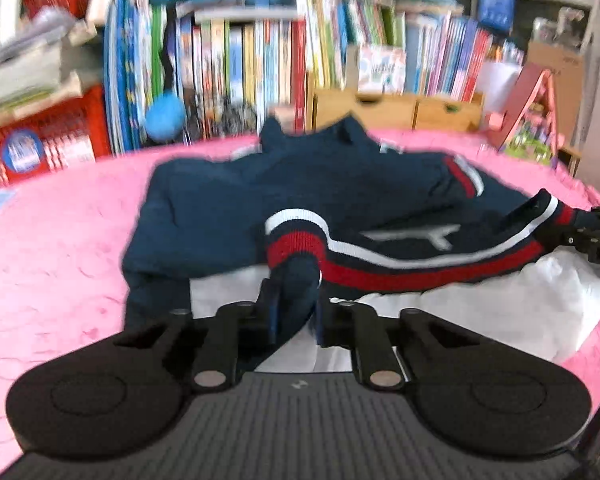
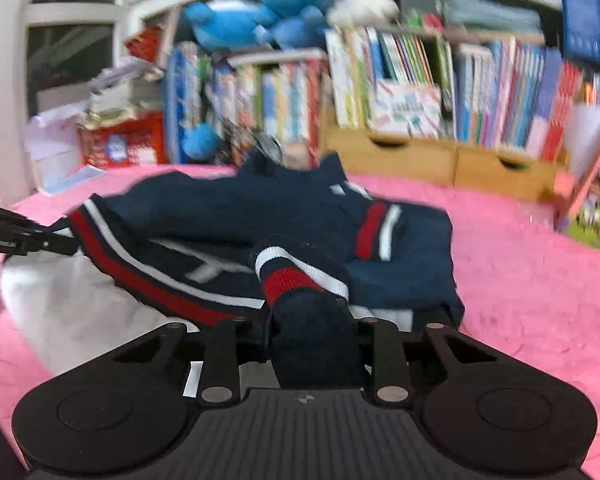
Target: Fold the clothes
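sweater: navy knit sweater with a red and white striped hem, lying on the pink bedcover in front of the bookshelf; collar at the far end, hem end nearest you, lifted slightly off the cover
underlayer: white garment lies flat beneath the hem end; take care that you do not catch it with the knit
left gripper: left gripper has its jaws drawn narrow on a bunched hem corner, the striped rib standing up just beyond the pads
right gripper: right gripper is clamped on the opposite hem corner, a thick wad of dark knit filling the gap between its jaws
stiffness: judged soft and limp; the hem sags in a curve between your two grips, so expect it to droop wherever it is unsupported
weight: judged light to moderate for a knit; bulk, not mass, is the concern
slip: ribbed fabric should hold well in the pads; low risk of sliding out
fragility: not breakable, but the knit can stretch or snag if you pull the corners apart hard
grip points: hold at the two hem corners as now, on the thick ribbing, keeping both at the same height
stage: judged as the hem-to-collar fold, hem gripped and not yet carried over
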Demonstrator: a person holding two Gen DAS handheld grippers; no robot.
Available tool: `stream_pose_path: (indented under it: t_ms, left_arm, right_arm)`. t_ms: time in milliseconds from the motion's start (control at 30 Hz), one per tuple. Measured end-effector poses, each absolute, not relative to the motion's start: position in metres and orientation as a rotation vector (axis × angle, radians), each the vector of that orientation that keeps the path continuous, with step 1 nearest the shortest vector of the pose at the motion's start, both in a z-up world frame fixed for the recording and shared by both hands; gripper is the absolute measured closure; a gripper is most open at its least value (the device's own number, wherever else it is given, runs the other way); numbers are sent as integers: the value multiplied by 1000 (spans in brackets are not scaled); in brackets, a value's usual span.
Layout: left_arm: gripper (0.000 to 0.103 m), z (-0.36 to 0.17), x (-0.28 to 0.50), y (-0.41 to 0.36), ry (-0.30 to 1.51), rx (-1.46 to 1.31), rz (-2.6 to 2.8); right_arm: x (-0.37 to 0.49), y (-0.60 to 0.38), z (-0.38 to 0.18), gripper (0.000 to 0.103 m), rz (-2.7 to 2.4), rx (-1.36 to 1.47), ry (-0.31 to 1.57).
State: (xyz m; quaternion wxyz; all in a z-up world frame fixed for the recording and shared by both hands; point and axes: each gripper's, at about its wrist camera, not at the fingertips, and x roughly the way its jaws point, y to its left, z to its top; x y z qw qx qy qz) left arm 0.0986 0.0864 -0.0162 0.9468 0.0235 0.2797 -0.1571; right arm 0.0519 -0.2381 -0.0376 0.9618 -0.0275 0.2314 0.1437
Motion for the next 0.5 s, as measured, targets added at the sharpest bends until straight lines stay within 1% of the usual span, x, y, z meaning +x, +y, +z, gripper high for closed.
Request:
stream_pose_path:
  t_ms: [100, 200, 267, 300, 367, 433, 500]
  left_arm:
    - [90, -5, 87, 92, 513, 32, -330]
    - [89, -12, 93, 93, 543, 57, -344]
    - [83, -20, 101, 92, 591, 67, -346]
    - [81, -23, 107, 91, 605, 76, -343]
    - [61, -28, 122, 87, 637, 93, -336]
    - [44, -34, 135, 86, 681, 77, -328]
    - [46, -40, 139, 88, 701, 37, -335]
  right_arm:
    - [38, -240, -24, 74, 315, -57, 417]
    - [46, -246, -24, 65, 312, -42, 446]
    - [56, -253, -30, 58, 300, 4, 494]
    - [61, -256, -33, 58, 294, 27, 517]
    - [72, -261, -39, 56, 284, 75, 559]
    - [83, -265, -45, 55, 279, 119, 597]
    - [84, -264, -47, 55, 287, 119, 610]
